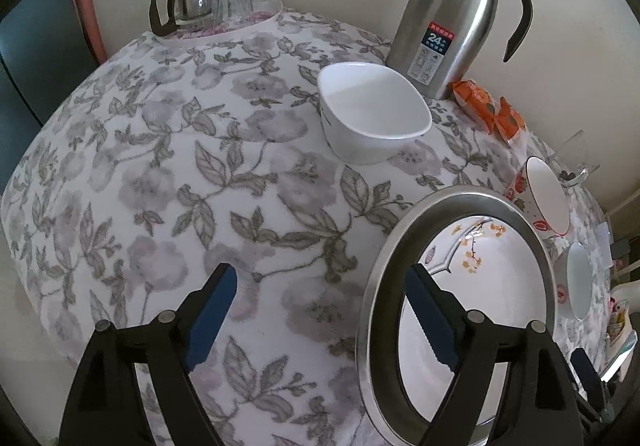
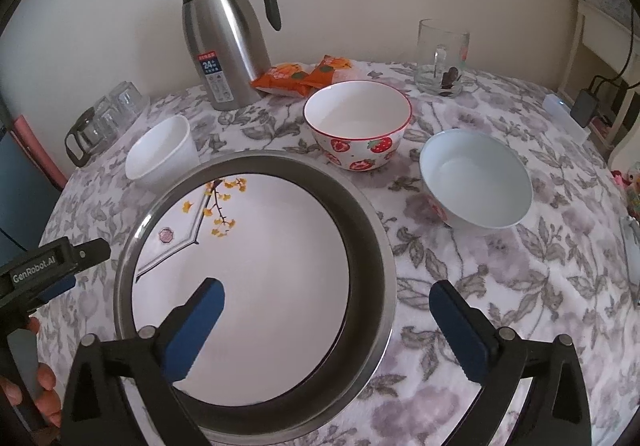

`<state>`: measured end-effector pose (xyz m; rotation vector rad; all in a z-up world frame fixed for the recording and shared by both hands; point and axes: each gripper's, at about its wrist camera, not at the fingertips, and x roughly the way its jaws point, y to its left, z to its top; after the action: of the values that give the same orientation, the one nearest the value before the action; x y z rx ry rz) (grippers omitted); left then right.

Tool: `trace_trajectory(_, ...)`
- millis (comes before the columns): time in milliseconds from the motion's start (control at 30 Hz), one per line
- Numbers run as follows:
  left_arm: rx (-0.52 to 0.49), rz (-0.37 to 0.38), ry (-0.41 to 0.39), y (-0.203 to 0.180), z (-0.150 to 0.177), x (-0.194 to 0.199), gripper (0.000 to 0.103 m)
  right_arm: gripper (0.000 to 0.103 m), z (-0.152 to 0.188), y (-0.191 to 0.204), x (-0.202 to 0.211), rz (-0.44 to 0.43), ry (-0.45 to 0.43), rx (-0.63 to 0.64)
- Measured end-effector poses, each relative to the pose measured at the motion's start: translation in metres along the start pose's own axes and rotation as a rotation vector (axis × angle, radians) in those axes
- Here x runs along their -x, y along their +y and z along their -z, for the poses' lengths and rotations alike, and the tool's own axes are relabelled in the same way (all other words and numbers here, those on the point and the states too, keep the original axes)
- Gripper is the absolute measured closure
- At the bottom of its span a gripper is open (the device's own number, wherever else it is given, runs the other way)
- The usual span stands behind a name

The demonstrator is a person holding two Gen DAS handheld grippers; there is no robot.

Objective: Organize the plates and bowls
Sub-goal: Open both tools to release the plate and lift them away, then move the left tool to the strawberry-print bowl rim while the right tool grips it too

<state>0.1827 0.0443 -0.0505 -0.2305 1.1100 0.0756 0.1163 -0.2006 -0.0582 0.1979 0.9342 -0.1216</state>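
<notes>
Open right tool straddling steel pan rim, plate inside

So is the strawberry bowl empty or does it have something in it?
Empty. The strawberry bowl stands upright on the tablecloth, and the right wrist view shows only bare white inside.
</notes>
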Motion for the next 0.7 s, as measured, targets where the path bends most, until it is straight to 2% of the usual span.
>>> trace_trajectory(300,-0.037,-0.007,-0.086,-0.005,-0.001,0.012,0.015,0.0,-0.005,-0.008,0.016,-0.023,-0.08,-0.056)
trace_trajectory(433,-0.05,0.032,-0.131,-0.011,-0.002,0.021,0.015,0.0,-0.011,-0.012,0.025,-0.047,-0.105,-0.083)
trace_trajectory(533,-0.072,0.059,-0.161,-0.021,-0.002,0.027,0.0,0.0,-0.016,-0.013,0.031,-0.037,-0.13,-0.079)
trace_trajectory(700,-0.109,0.123,-0.179,-0.039,-0.004,0.031,0.0,0.0,-0.026,-0.021,0.036,-0.033,-0.146,-0.075)
